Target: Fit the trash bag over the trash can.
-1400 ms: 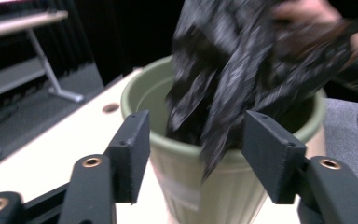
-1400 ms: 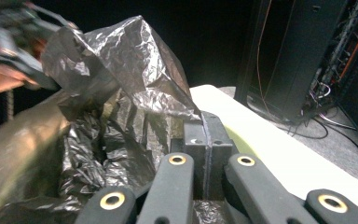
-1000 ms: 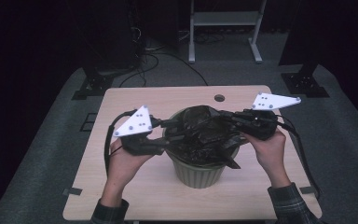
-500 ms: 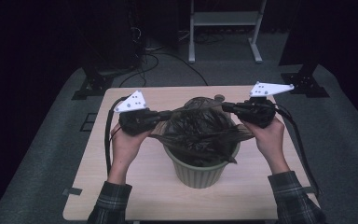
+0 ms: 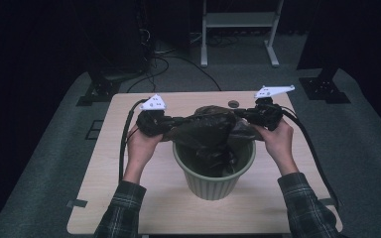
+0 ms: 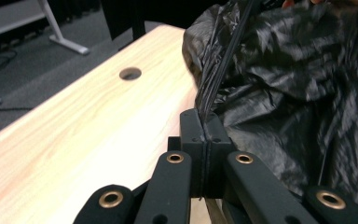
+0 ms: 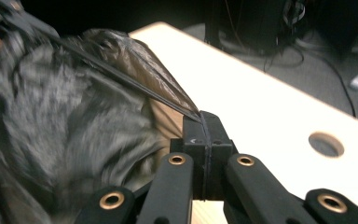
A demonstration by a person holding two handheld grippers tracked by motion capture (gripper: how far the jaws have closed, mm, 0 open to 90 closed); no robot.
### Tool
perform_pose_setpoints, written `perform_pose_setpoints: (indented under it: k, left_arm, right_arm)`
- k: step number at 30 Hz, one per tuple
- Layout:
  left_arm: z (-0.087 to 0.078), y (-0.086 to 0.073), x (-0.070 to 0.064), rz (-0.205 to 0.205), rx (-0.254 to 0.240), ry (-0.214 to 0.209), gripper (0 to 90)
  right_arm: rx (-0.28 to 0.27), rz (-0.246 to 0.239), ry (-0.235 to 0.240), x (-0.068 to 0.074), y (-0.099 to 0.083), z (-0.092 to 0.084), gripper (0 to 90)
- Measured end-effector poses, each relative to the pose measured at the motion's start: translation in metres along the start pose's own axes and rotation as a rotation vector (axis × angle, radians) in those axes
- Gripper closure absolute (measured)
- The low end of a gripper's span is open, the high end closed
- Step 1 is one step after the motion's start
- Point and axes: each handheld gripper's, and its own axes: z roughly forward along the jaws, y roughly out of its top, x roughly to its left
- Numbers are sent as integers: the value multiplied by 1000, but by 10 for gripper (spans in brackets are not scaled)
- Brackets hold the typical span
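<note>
While pinching the black bag edge above the green bin with left gripper and right gripper, jaws pressed together: pull apart evenly, lower over rim.

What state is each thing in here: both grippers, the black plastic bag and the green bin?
Left gripper: shut on the bag's edge.
Right gripper: shut on the bag's opposite edge.
Black plastic rubbish bag: crumpled, stretched taut between the two grippers, its lower part hanging into the bin.
Green ribbed plastic bin: upright on the table, its mouth partly covered by the bag.
Light wooden table: round cable hole uncovered.
</note>
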Motion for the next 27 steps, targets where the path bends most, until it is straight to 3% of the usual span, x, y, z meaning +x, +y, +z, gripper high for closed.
perform_pose_setpoints:
  k: [2, 3, 7, 10, 11, 18, 22, 27]
  left_arm:
    - [3, -5, 2, -12, -1, -9, 892]
    - [4, -8, 3, -19, -4, -15, 891]
    - [9, -16, 5, -44, -3, -33, 888]
    - [11, -23, 10, -61, 23, -12, 872]
    - [9, -27, 12, -83, -7, -34, 873]
    - [18, -42, 12, -91, 35, -45, 892]
    - [23, -53, 15, -124, 40, -64, 894]
    - [23, -55, 16, -120, 34, -62, 893]
  right_arm:
    - [25, 13, 4, -3, -8, 6, 900]
    - [26, 29, 28, -5, -15, 11, 900]
    - [26, 51, 37, -6, -22, 13, 900]
    - [50, 49, 10, -7, -26, 16, 900]
    - [46, 57, 2, -10, -29, 15, 900]
    - [53, 75, 13, -13, -42, 17, 900]
    - [59, 84, 22, -13, -48, 21, 900]
    - [76, 87, 34, -13, -52, 24, 878]
